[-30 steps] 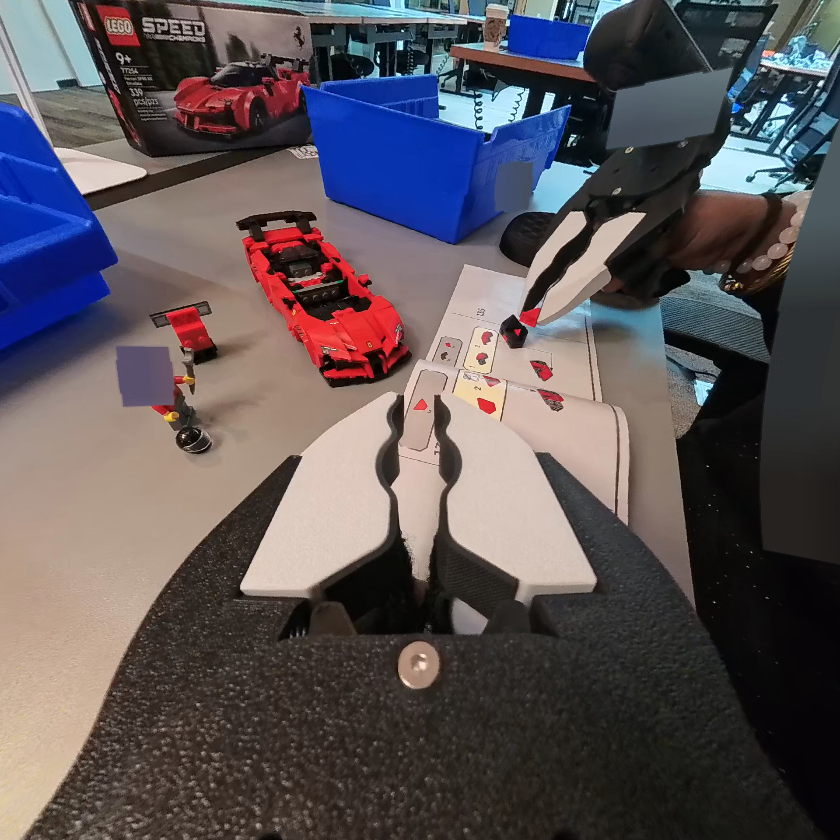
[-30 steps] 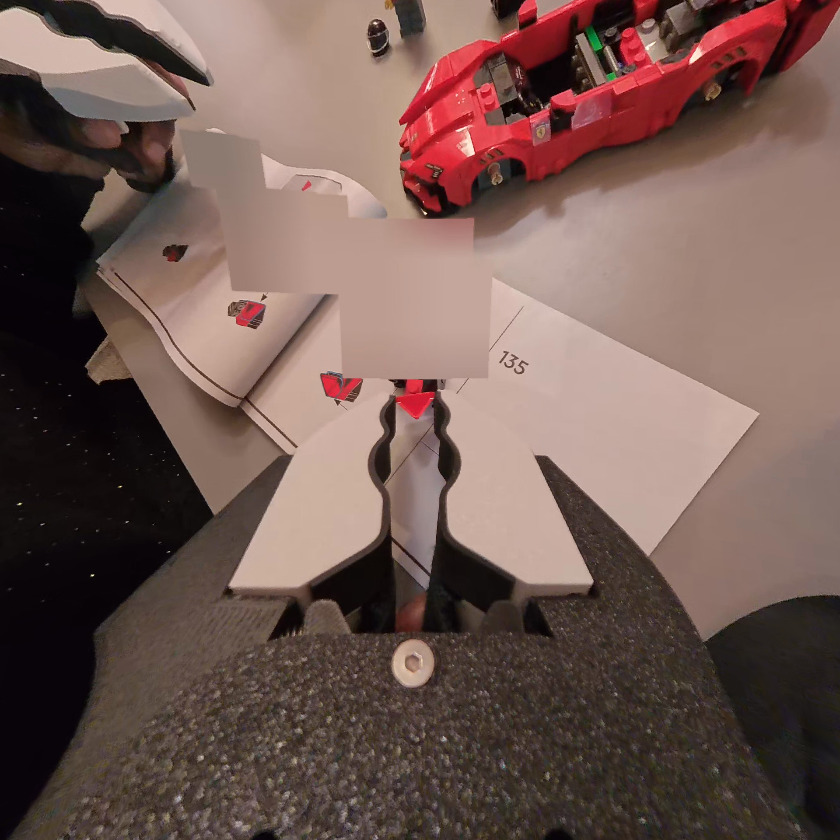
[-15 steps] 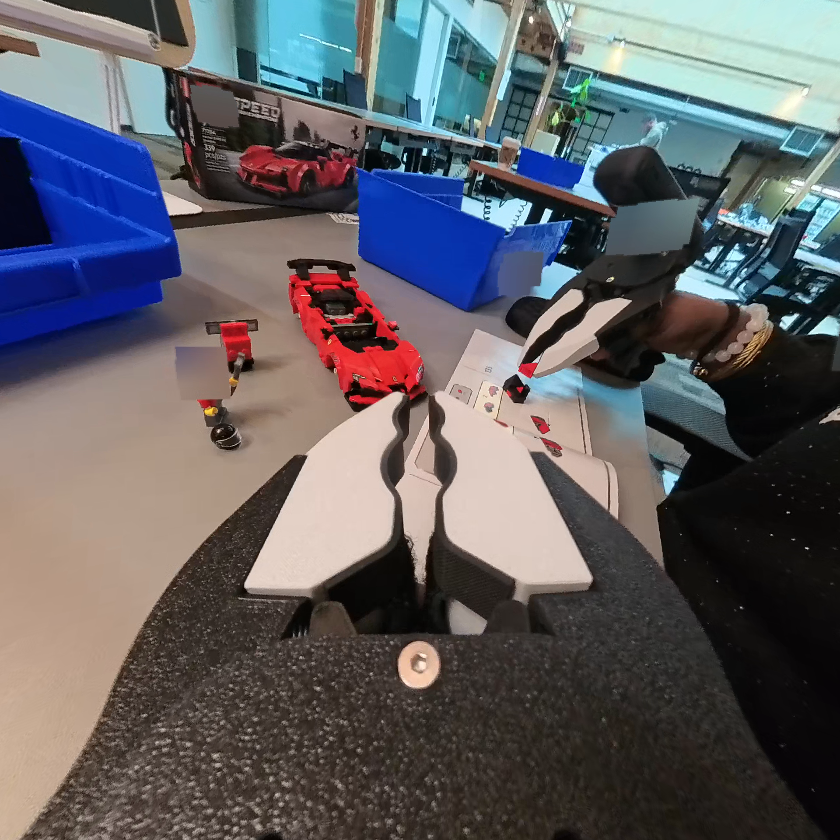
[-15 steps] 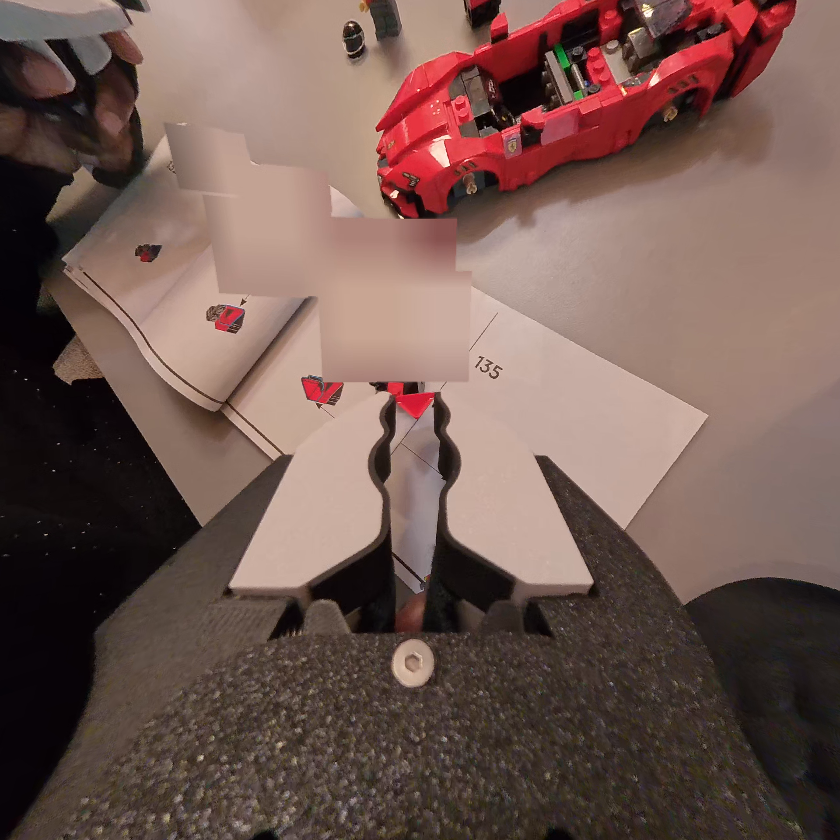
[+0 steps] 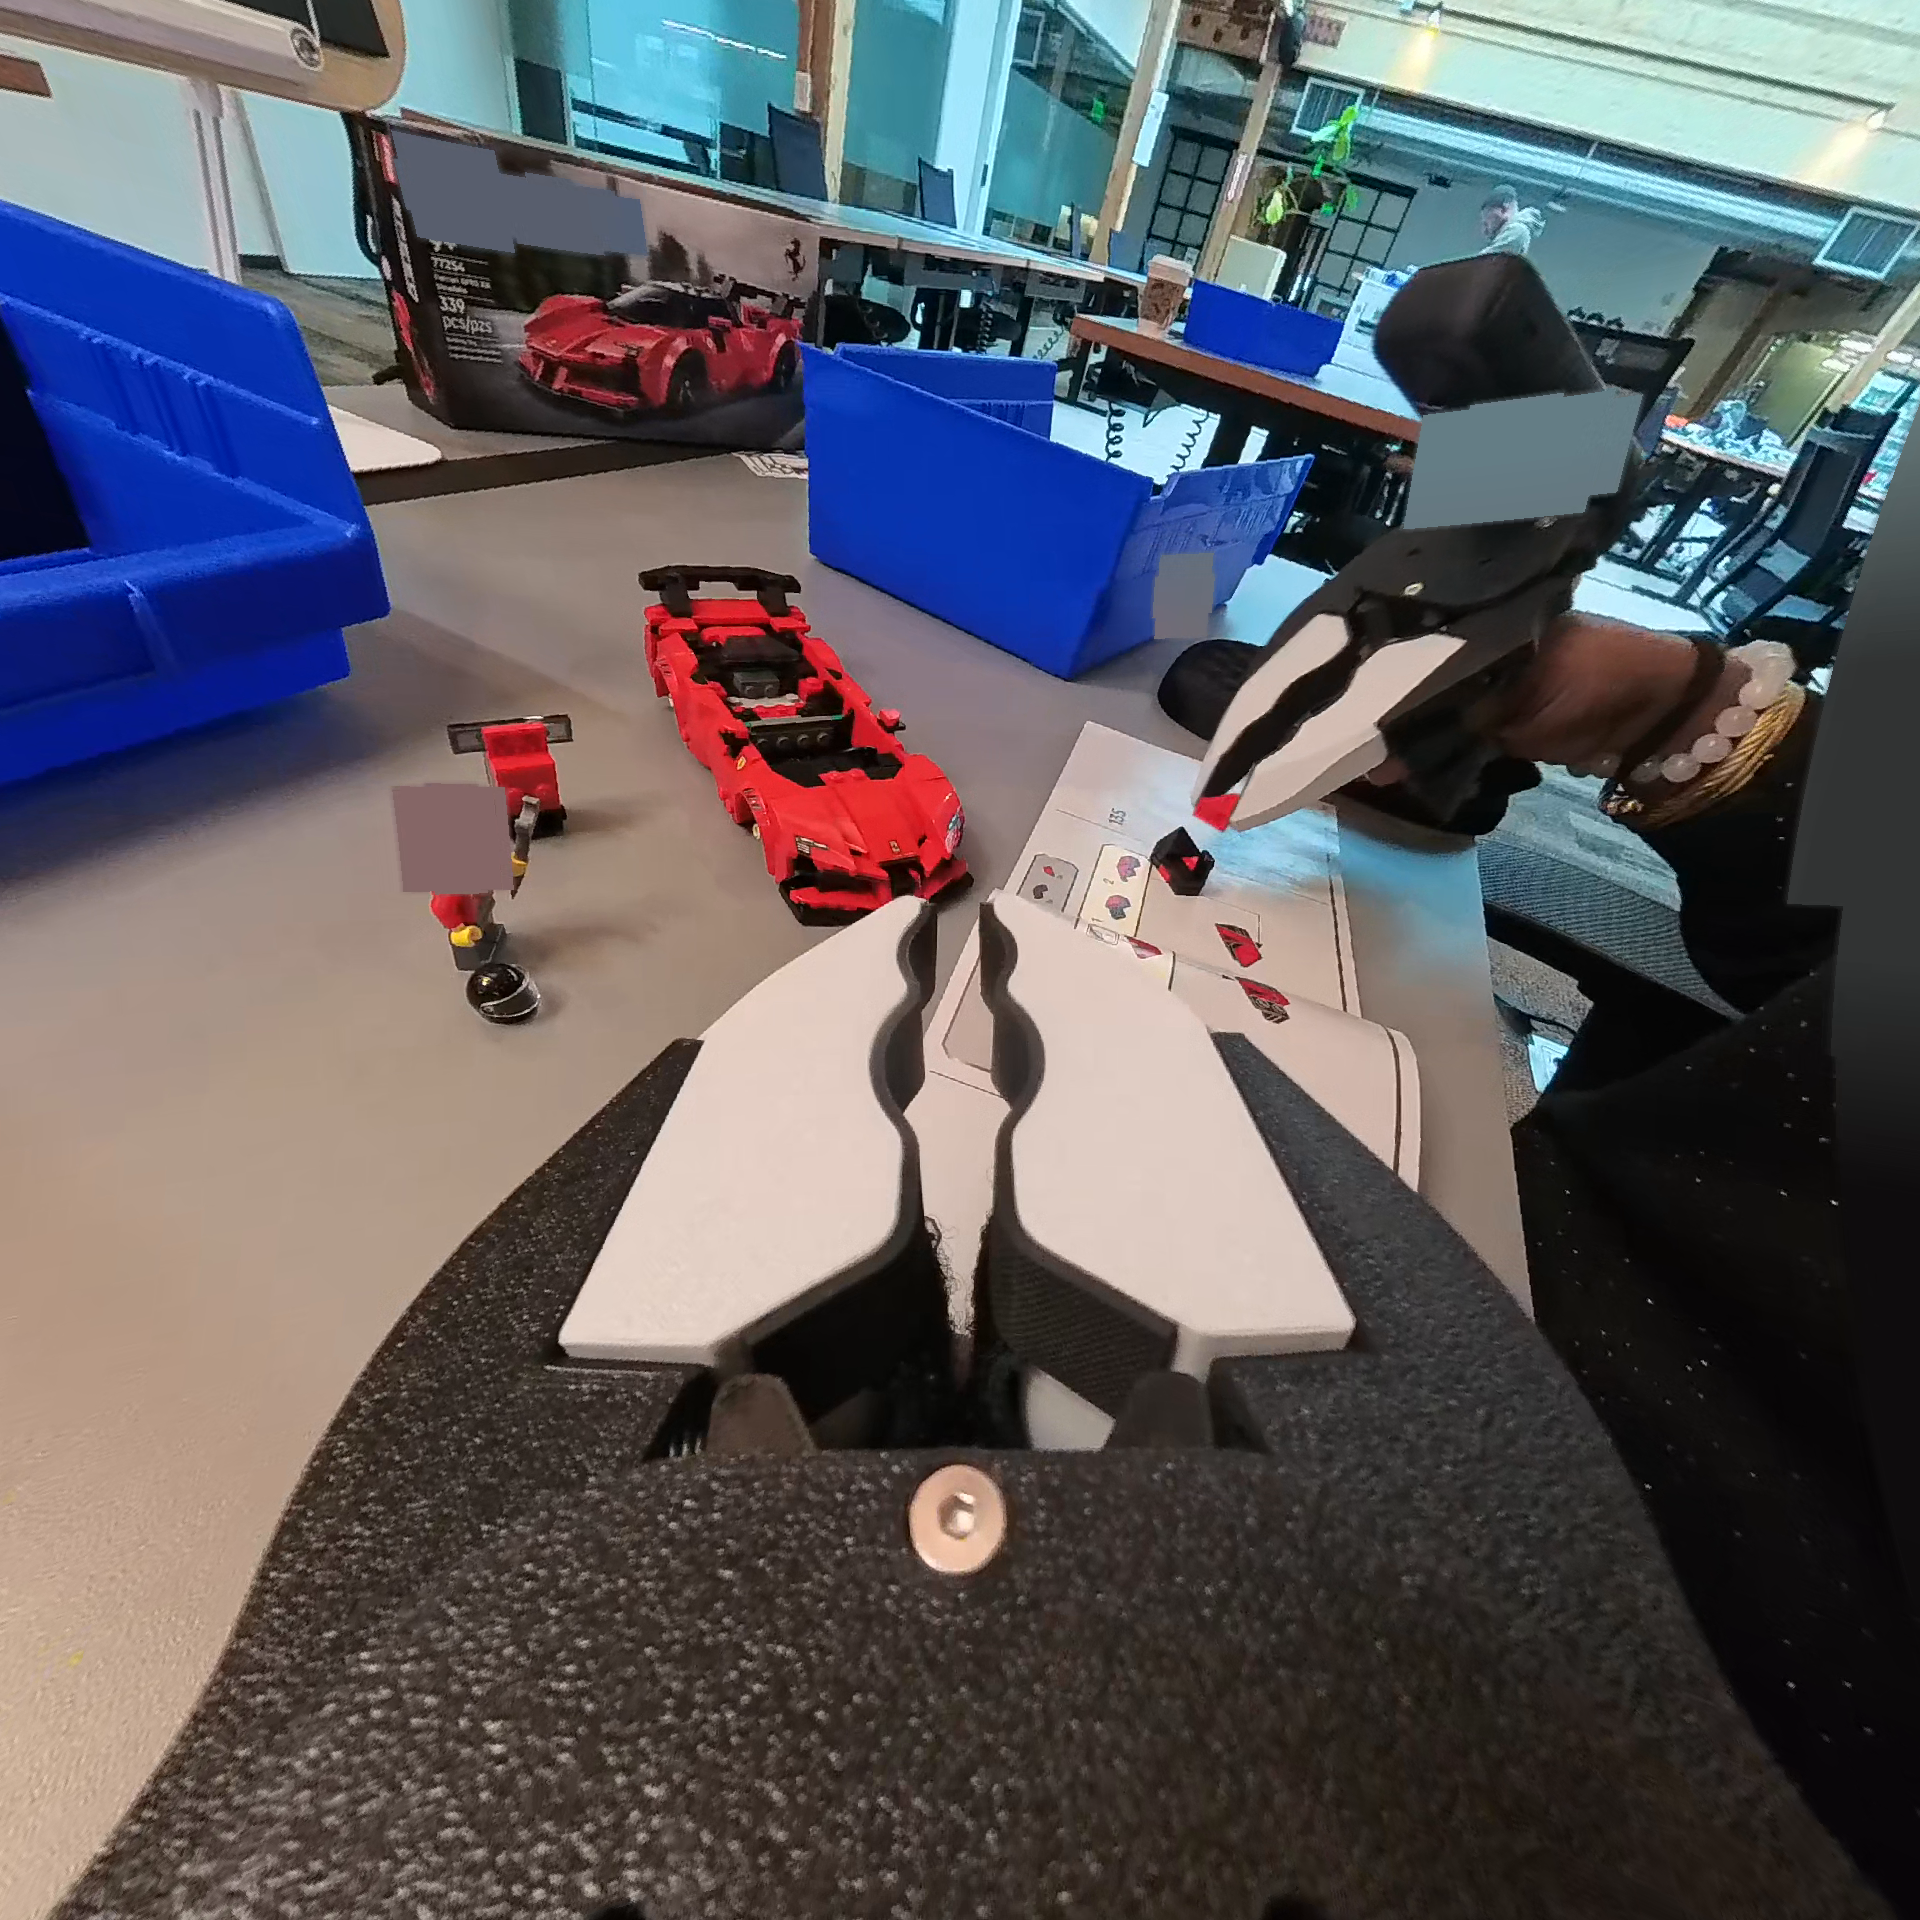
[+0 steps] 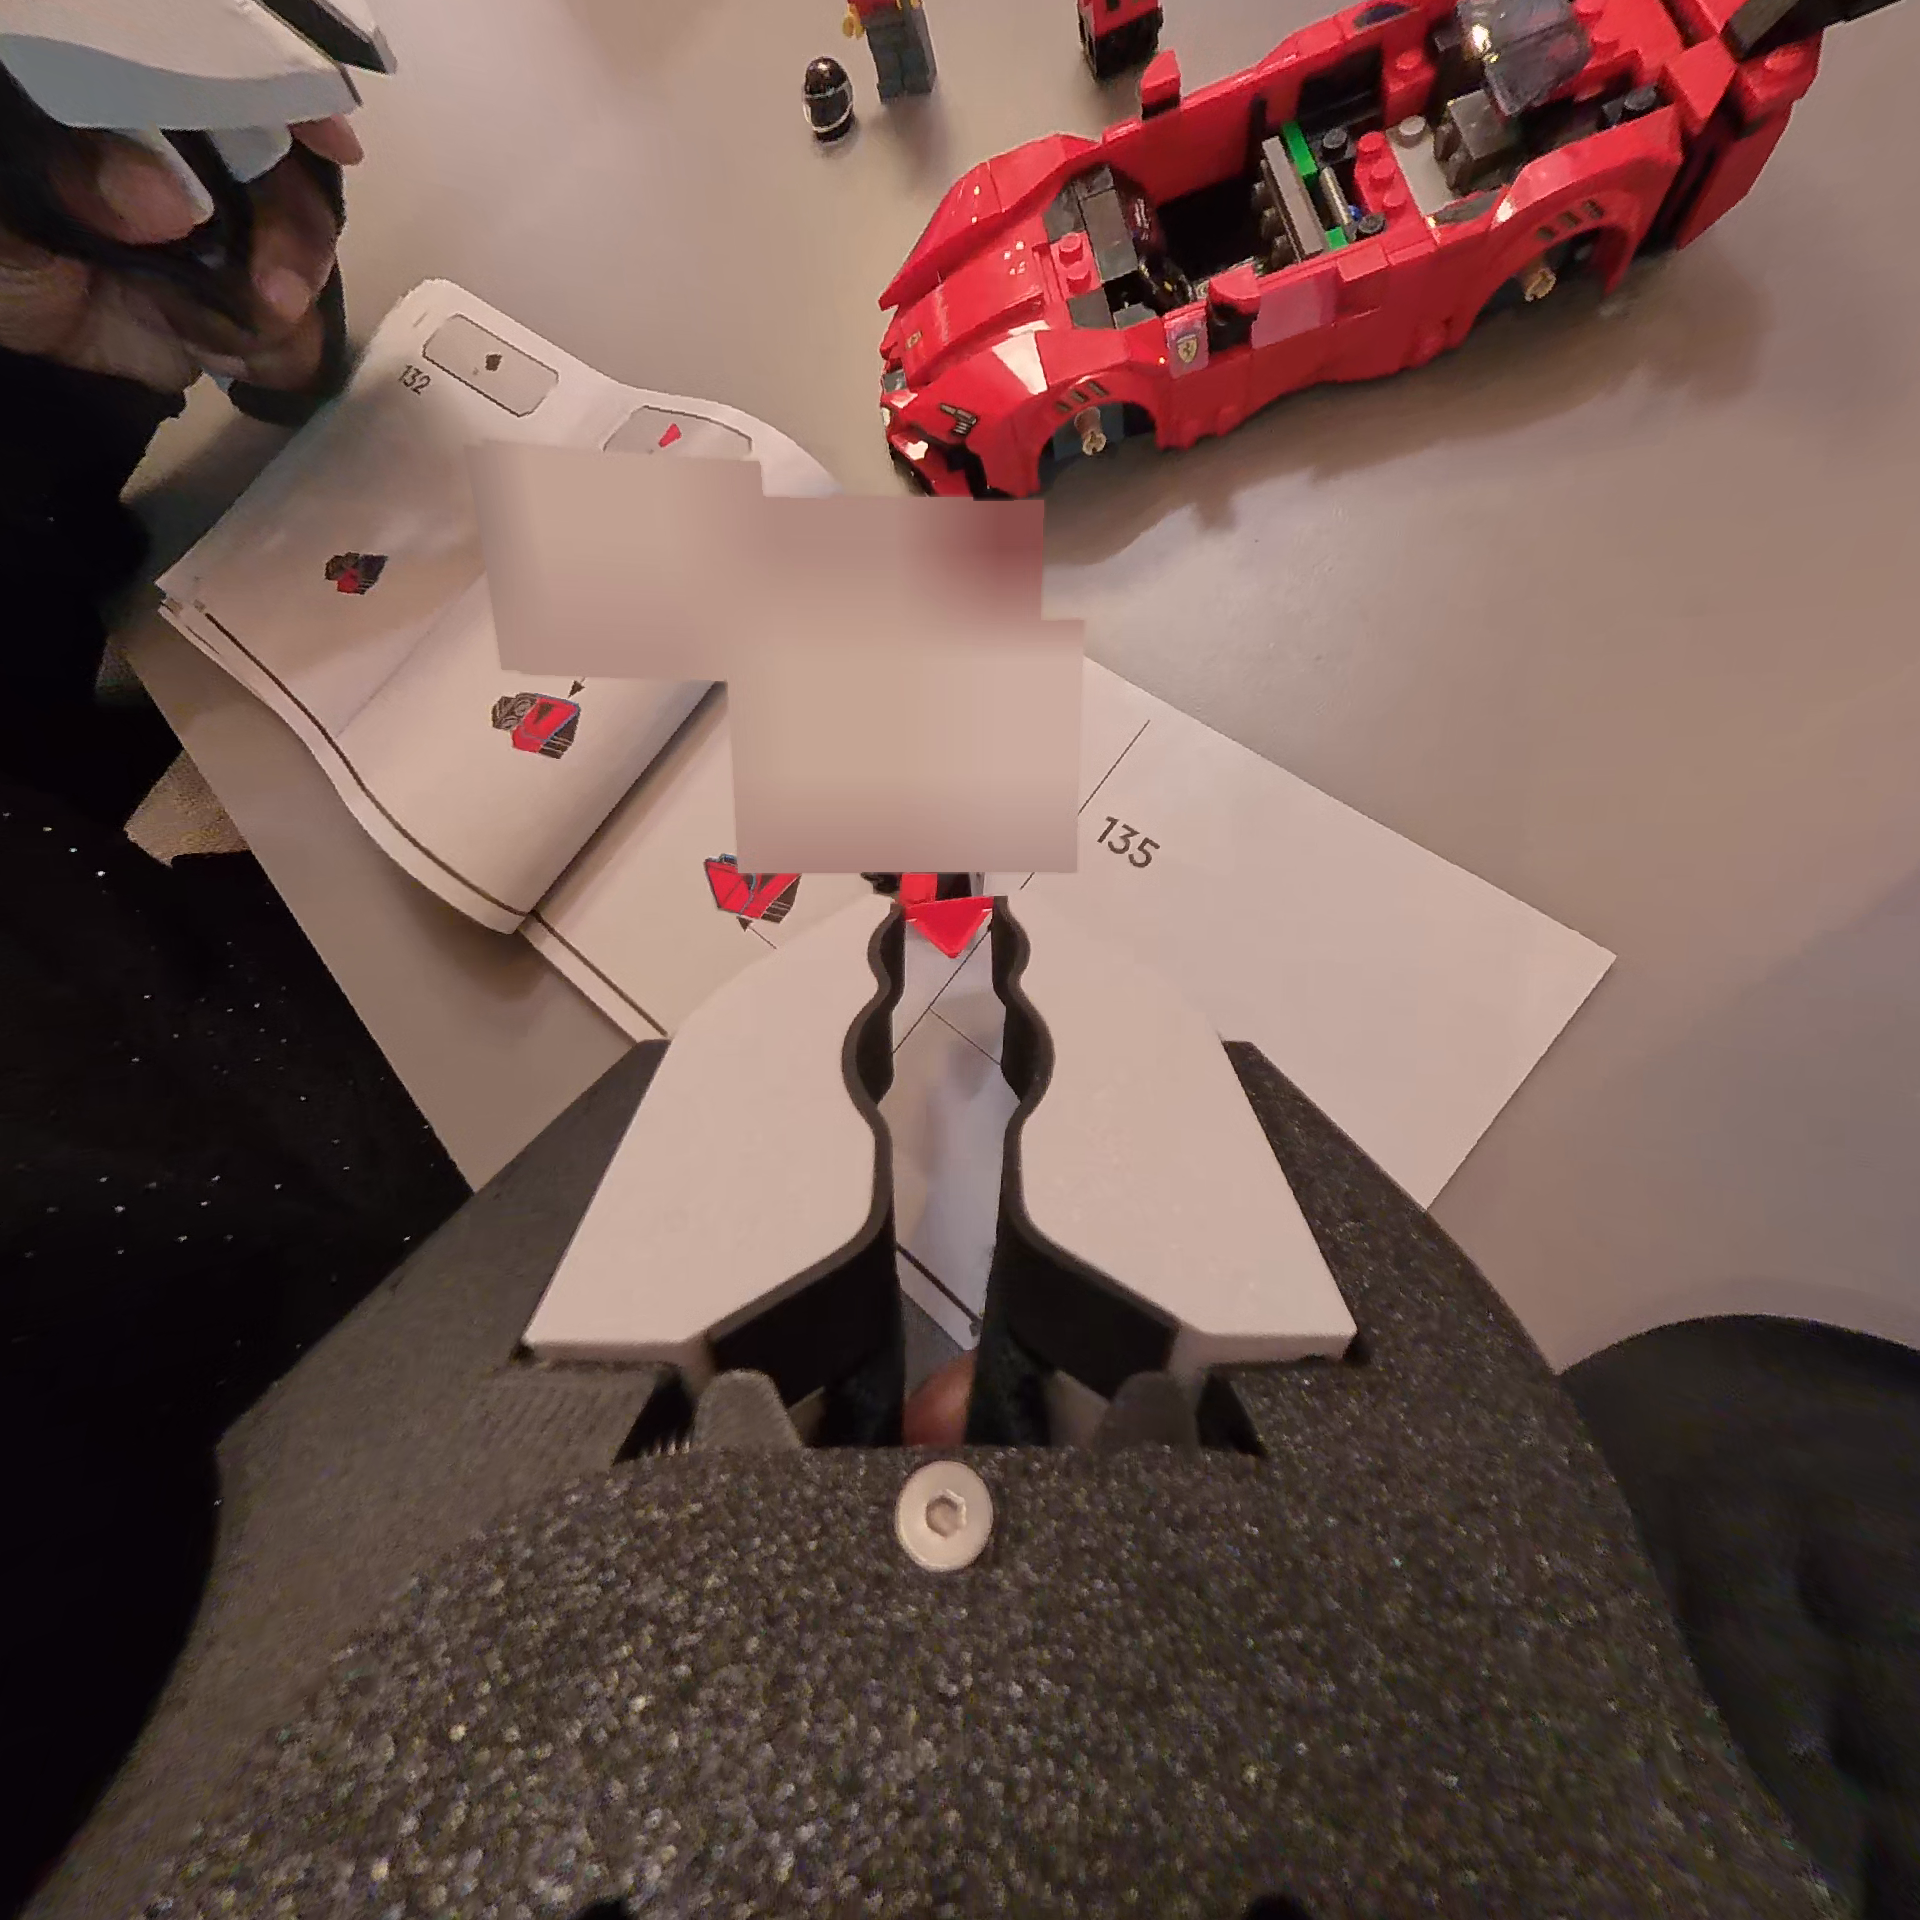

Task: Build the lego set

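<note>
My right gripper (image 6: 943, 914) is shut on a small red wedge piece (image 6: 943, 923). It holds the piece just above a small black-and-red assembly (image 5: 1182, 860) that stands on the open instruction booklet (image 6: 1299, 966). The left wrist view shows the right gripper (image 5: 1214, 812) with the wedge piece at its tips. My left gripper (image 5: 954, 916) is shut and empty, held above the booklet's near edge. The red Lego car (image 5: 805, 748) stands on the grey table, left of the booklet; it also shows in the right wrist view (image 6: 1299, 260).
A minifigure (image 5: 468, 914), a black helmet (image 5: 502, 992) and a small red build (image 5: 520, 764) stand left of the car. A blue bin (image 5: 987, 520) is behind the car, another blue bin (image 5: 156, 520) is at far left, and the set's box (image 5: 592, 312) is at the back. There is about 20 cm between the tips of the two grippers. About 11 cm separates my left fingertips from the black helmet (image 5: 502, 992).
My left gripper has pulled back and tilted up, so more of the room shows. My right gripper has kept the red wedge and risen slightly above the small assembly.
</note>
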The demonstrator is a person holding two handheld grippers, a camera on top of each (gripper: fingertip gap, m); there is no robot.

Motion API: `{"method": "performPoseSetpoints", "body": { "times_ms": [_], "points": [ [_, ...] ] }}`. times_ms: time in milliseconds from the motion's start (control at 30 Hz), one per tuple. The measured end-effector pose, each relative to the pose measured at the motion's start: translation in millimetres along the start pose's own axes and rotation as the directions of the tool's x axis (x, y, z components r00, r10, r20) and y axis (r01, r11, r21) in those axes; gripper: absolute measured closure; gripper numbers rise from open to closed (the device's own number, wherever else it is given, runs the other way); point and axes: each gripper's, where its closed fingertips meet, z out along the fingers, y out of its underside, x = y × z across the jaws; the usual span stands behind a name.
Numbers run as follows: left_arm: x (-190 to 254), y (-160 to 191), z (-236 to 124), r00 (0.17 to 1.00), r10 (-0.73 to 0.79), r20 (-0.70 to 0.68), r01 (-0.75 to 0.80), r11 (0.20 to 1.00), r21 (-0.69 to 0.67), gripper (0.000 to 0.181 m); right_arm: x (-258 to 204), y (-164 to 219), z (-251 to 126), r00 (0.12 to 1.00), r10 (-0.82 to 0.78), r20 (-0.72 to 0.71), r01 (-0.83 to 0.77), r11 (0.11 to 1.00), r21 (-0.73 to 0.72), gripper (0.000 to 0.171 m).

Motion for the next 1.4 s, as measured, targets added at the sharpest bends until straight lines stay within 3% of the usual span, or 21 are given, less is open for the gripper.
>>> {"method": "performPoseSetpoints", "body": {
  "times_ms": [833, 900, 1000, 1067, 1167, 1400],
  "points": [
    [1.3, 3.4, 2.4, 1.0, 0.011, -0.003, -0.011, 0.999, -0.031, 0.174, -6.5, 5.1, 1.7, 1.0, -0.028, 0.014, 0.028, 1.0, -0.002, 0.155],
    [0.3, 0.0, 0.0, 1.0, 0.015, 0.003, -0.015, 1.0, -0.004, 0.174, -6.8, 4.7, 1.7, 0.999, -0.032, 0.012, 0.032, 1.0, 0.0, 0.155],
    [-11.2, -22.7, -18.2, 0.988, 0.088, 0.123, -0.103, 0.987, 0.122, 0.176, -6.3, 3.6, 0.0, 0.999, -0.033, 0.007, 0.033, 0.999, 0.002, 0.155],
    [-13.8, -24.0, -26.8, 0.975, 0.151, 0.163, -0.163, 0.985, 0.061, 0.176, -6.1, 1.7, -1.1, 0.999, -0.035, 0.011, 0.035, 0.999, 0.011, 0.155],
    [-8.6, -9.6, -25.5, 0.982, 0.16, 0.104, -0.153, 0.985, -0.076, 0.173, -5.8, -0.8, 0.2, 0.999, -0.041, 0.021, 0.041, 0.999, 0.011, 0.155],
    [-5.1, 3.2, -15.5, 0.991, 0.117, 0.061, -0.114, 0.992, -0.061, 0.173, 1.0, 4.0, -1.1, 0.999, -0.045, -0.023, 0.044, 0.998, -0.041, 0.155]
  ]
}}
